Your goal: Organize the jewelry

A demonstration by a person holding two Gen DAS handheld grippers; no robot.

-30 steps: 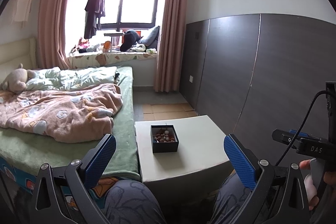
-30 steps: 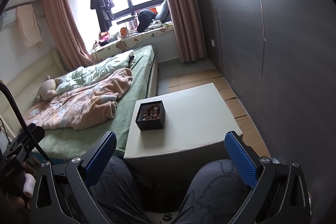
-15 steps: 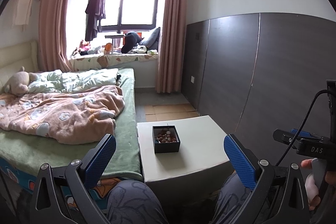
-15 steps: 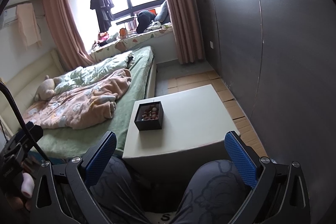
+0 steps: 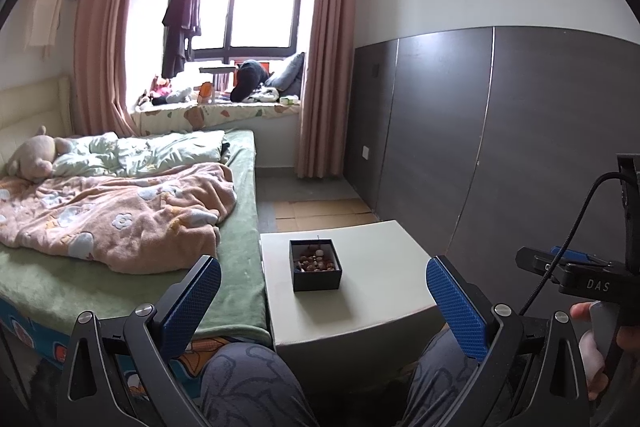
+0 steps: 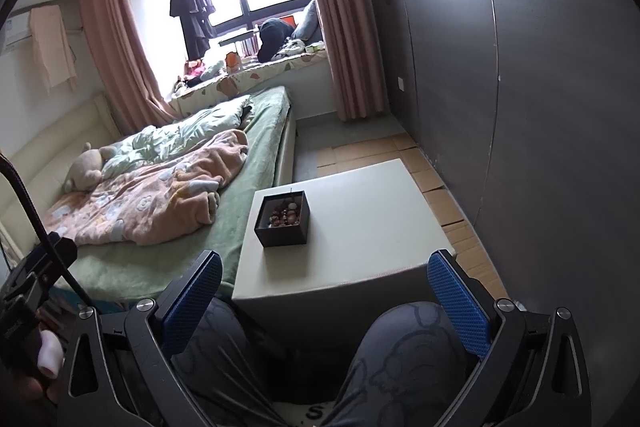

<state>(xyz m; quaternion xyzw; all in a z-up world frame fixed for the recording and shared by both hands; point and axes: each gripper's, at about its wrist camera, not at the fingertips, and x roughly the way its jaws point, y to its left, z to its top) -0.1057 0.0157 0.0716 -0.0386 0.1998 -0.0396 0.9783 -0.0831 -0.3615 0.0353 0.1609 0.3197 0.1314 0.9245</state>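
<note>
1. The left tongs (image 5: pixel 323 291) are hanging spread wide and gripping nothing, well short of the white square tabletop (image 5: pixel 384 267).
2. The right tongs (image 6: pixel 325 287) are likewise gaping wide, carrying nothing.
3. The small black square box of reddish-brown beaded jewelry (image 5: pixel 315 264) is sitting on the tabletop's left part, near the green-sheeted bed (image 5: pixel 236 267).

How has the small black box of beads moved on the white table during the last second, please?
No. The small black box of beads sits near the left rear corner of the white table as before; only the cameras' framing shifted slightly.
</note>
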